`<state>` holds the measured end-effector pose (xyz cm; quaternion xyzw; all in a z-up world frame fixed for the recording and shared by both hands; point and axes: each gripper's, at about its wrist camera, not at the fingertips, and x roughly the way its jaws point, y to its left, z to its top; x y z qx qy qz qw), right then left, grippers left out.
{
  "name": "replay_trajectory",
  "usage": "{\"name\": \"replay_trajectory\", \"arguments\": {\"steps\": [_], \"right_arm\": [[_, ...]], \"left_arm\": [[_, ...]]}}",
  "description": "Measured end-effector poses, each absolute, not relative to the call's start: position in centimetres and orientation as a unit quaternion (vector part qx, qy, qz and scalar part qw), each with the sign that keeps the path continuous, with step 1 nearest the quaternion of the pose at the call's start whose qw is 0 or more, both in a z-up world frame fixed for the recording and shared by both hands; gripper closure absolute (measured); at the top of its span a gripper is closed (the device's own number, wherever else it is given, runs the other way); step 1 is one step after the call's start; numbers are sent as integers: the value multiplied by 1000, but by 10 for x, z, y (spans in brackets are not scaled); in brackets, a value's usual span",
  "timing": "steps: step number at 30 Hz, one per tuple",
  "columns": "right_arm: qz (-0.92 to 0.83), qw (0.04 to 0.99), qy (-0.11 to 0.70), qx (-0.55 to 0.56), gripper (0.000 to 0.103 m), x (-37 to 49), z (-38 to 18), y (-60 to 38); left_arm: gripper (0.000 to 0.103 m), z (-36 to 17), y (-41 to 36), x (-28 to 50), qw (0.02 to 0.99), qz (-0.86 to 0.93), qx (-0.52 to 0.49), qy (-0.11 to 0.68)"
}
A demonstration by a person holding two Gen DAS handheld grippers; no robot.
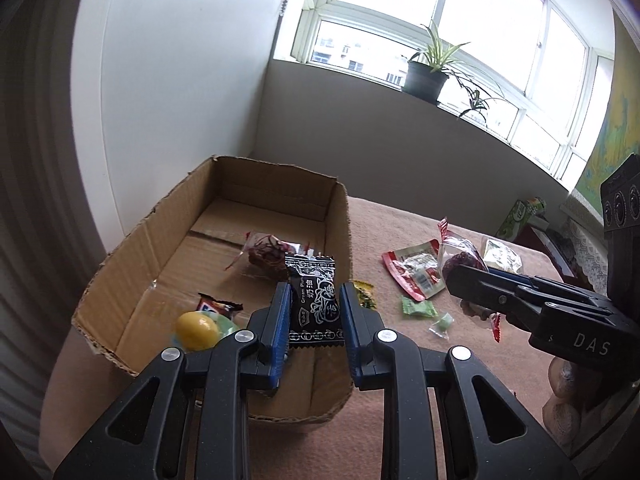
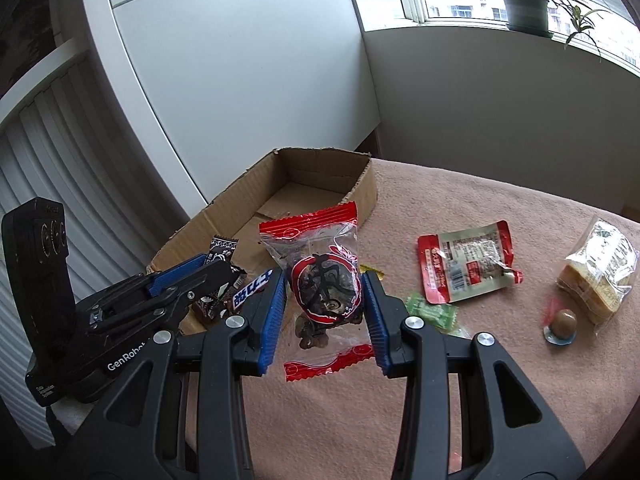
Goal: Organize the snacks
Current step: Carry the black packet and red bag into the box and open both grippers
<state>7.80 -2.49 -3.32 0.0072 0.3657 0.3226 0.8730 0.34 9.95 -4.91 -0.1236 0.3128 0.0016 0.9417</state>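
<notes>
Grippers clamp one packet each: left [image 1: 314,312] black plum candy [image 1: 316,300], right [image 2: 325,312] red-trimmed date pack [image 2: 322,276]

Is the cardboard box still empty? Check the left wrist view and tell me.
No, the cardboard box already holds a clear-wrapped dried fruit packet, a yellow jelly cup and a small dark candy wrapper.

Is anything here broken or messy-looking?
The cardboard box has ragged, torn top edges, as if its flaps were ripped off. Snack packets lie scattered on the pink cloth beside it. Nothing looks spilled.
</notes>
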Motion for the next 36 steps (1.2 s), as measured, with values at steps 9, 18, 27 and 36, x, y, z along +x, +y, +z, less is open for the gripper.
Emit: {"name": "replay_trajectory", "arguments": {"steps": [9, 18, 27, 36], "right_arm": [[344, 860, 376, -9, 63, 77, -43, 22], [350, 856, 379, -27, 63, 81, -49, 53], [348, 859, 374, -32, 45, 80, -51, 61], [342, 864, 367, -33, 41, 77, -48, 49]], "left_arm": [[80, -56, 138, -3, 938, 35, -146, 312], [80, -59, 161, -7, 935, 45, -159, 313], [78, -60, 171, -11, 934, 50, -168, 311], [70, -58, 173, -13, 935, 51, -171, 306]]}}
